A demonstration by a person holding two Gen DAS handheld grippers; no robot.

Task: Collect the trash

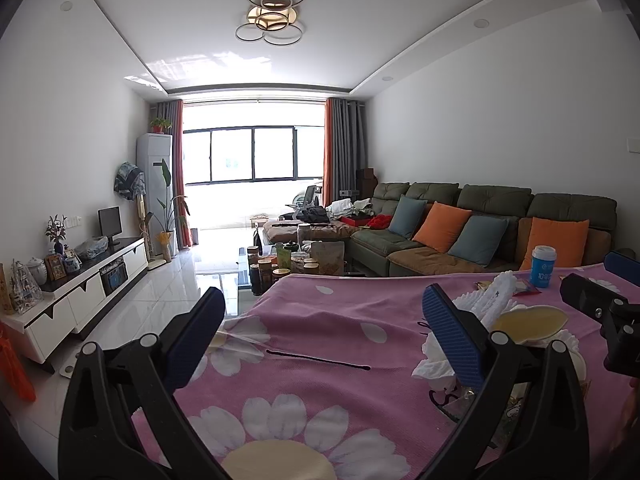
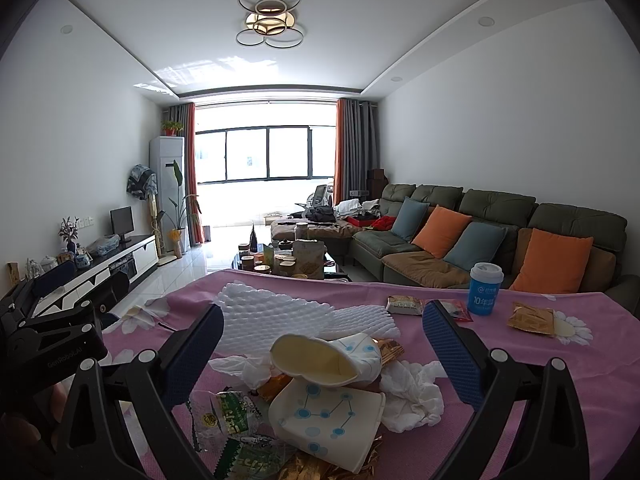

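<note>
On the pink flowered bench cloth [image 2: 500, 360], my right hand-held gripper [image 2: 320, 344] gapes, empty, straddling crushed white paper cups [image 2: 332, 384] to grab; my left hand-held gripper [image 1: 324, 332] waits open.

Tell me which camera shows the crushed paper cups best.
The right wrist view: both crushed paper cups lie whole and close between the open right gripper fingers. The left wrist view catches only one cup's yellowish mouth, partly hidden behind a left gripper finger.

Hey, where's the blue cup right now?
The blue cup stands upright on the pink tablecloth, far right in the right wrist view, between two snack packets, in front of the sofa.
</note>
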